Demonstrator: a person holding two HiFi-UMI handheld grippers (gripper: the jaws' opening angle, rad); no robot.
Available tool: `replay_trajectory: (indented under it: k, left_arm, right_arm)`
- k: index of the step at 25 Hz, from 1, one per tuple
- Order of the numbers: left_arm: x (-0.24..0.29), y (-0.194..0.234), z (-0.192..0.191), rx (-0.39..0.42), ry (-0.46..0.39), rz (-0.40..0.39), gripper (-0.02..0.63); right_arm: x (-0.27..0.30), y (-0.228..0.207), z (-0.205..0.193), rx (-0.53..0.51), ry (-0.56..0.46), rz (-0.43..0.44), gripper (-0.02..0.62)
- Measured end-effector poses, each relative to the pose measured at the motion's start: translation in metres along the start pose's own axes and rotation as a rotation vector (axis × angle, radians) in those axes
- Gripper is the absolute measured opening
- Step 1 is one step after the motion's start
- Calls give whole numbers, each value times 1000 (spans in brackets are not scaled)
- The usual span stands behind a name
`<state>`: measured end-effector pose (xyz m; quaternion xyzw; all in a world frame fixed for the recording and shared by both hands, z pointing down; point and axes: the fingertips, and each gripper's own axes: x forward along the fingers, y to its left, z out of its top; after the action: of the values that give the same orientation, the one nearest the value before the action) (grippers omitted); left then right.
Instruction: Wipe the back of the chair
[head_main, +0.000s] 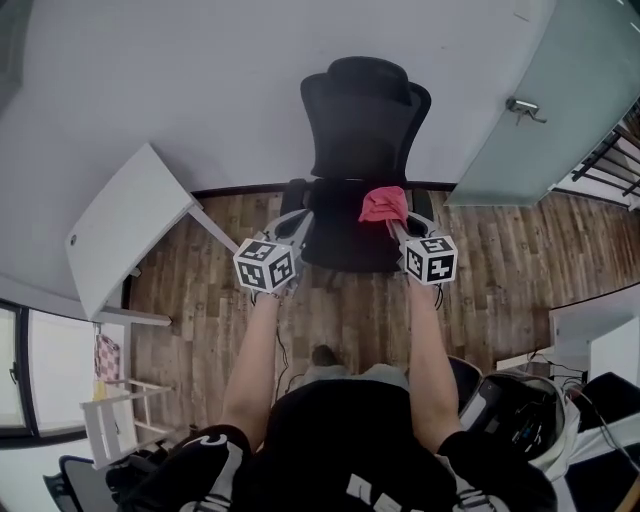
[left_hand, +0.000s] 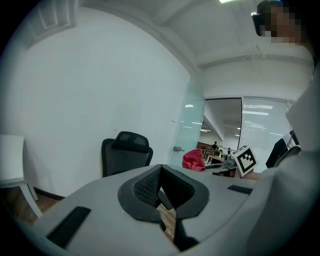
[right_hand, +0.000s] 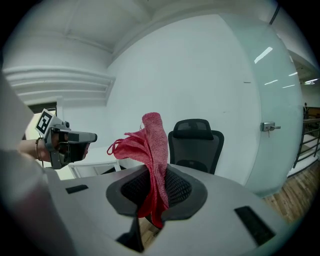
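A black mesh office chair (head_main: 362, 150) stands against the white wall, its backrest (right_hand: 196, 145) facing me. My right gripper (head_main: 392, 226) is shut on a red cloth (head_main: 384, 204), held above the front of the seat (head_main: 350, 240); the red cloth (right_hand: 150, 150) sticks up from between the jaws. My left gripper (head_main: 296, 228) hovers at the seat's left side with its jaws closed together and nothing between them. From the left gripper (left_hand: 161, 192) the chair (left_hand: 124, 155) is ahead and the cloth (left_hand: 193, 160) to the right.
A white table (head_main: 125, 225) stands to the left of the chair. A frosted glass door with a handle (head_main: 524, 107) is at the right. A white stool or rack (head_main: 115, 415) sits near my lower left, and a bag (head_main: 520, 415) at lower right. Wooden floor (head_main: 200, 320) lies underfoot.
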<state>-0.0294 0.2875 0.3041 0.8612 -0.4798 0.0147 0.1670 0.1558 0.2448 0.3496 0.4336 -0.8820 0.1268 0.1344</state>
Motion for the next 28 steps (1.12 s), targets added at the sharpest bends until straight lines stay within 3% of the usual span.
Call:
replay_trajectory:
  k: [16,28]
  left_arm:
    - [-14,-101,-14,-33,-10,140,25]
    - [-17,-132,-23,-7,2,198,25]
  right_arm:
    - [-102,-42,-18,-49,-2,70,81]
    - [-145,-74,-32,-2,-3,12,80]
